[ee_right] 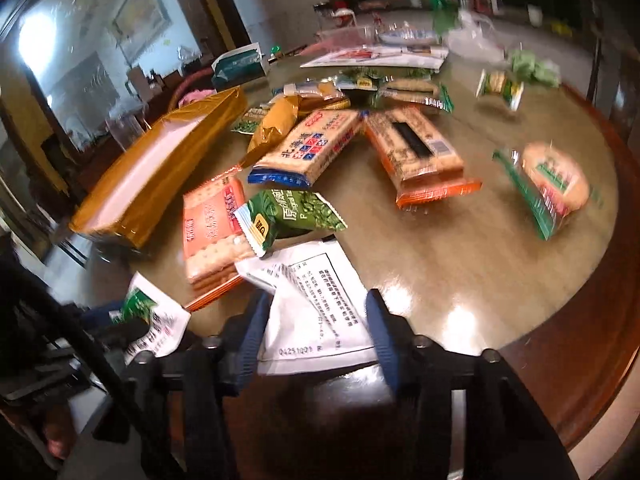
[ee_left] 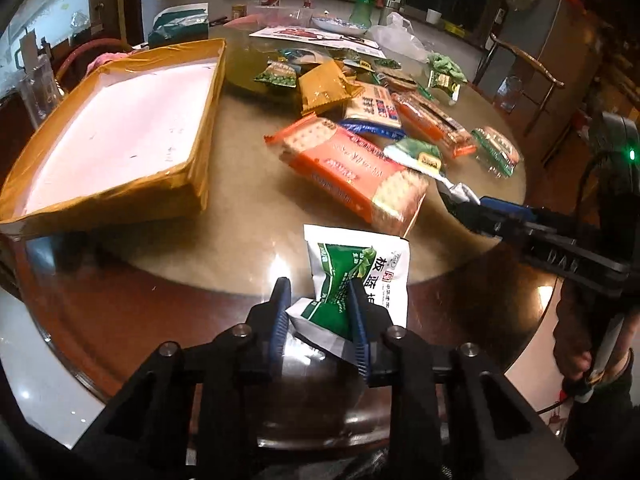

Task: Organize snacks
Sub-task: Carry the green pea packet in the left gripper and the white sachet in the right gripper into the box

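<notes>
Round wooden table [ee_left: 120,300], glossy, with a beige glass-like inset. Far half is cluttered: bottles, bowl, plastic bags, papers.

Tape-wrapped cardboard box [ee_left: 120,128] on the left side, shallow, open top, white lining, brown glossy tape over the rim.

Snack pile sits centre, right of the box, blocking any straight path across. Orange cracker pack [ee_left: 352,172] is the nearest big one, flat, crinkly film. Behind it a blue-ended cracker pack [ee_right: 308,148], a long orange biscuit pack [ee_right: 420,156] and a mustard foil bag [ee_left: 324,88]. A green pea packet [ee_right: 288,216] lies on the orange pack's edge. A round cake in green wrapper [ee_right: 556,184] sits apart at the right.

Left gripper [ee_left: 320,304] is low over the near table edge, fingers pinching a green-and-white sachet [ee_left: 360,276], crumpled at the pinch.

Right gripper [ee_right: 316,320], level and pointing at the pile, blue ribbed fingers spread wide. A white printed sachet [ee_right: 316,300] lies between them, touching the left pad; can't tell about the right one.
</notes>
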The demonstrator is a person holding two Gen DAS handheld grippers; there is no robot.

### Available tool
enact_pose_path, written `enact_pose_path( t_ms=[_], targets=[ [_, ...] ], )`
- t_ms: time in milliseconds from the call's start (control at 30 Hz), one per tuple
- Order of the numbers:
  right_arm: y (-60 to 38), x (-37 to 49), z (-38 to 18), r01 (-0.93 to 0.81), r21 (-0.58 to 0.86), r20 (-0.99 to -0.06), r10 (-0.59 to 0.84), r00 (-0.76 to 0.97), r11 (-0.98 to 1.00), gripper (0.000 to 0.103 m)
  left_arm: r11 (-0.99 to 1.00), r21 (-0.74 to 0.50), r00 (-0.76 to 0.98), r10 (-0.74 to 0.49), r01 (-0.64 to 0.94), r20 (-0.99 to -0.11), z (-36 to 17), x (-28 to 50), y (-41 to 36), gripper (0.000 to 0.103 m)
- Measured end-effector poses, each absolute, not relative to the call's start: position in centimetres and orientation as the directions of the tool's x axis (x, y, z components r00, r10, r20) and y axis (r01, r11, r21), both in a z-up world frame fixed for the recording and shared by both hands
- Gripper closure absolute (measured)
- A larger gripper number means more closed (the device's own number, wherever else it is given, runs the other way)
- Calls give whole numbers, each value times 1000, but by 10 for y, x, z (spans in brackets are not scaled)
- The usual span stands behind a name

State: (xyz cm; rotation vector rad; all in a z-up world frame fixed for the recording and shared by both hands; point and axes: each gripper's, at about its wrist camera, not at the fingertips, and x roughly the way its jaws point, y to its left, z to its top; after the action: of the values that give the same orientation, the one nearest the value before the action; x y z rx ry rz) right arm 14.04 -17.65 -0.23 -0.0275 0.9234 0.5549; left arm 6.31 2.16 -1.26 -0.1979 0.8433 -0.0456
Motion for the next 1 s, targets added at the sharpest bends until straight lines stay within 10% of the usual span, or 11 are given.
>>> enact_pose_path(
  t_ms=[333,733,1000],
  targets=[
    [-177,127,8,-495,202,-741,462,487,845,87,964,-263,666,-181,-24,-724,-10,67,29,82],
    [-157,118,56,-572,250,-569,596,566,781,88,935,-353,773,-200,-34,-603,36,44,63,84],
    [-84,135,64,-678,323,-553,713,431,661,88,904,-338,833,33,-261,-553,68,35,149,84]
  ],
)
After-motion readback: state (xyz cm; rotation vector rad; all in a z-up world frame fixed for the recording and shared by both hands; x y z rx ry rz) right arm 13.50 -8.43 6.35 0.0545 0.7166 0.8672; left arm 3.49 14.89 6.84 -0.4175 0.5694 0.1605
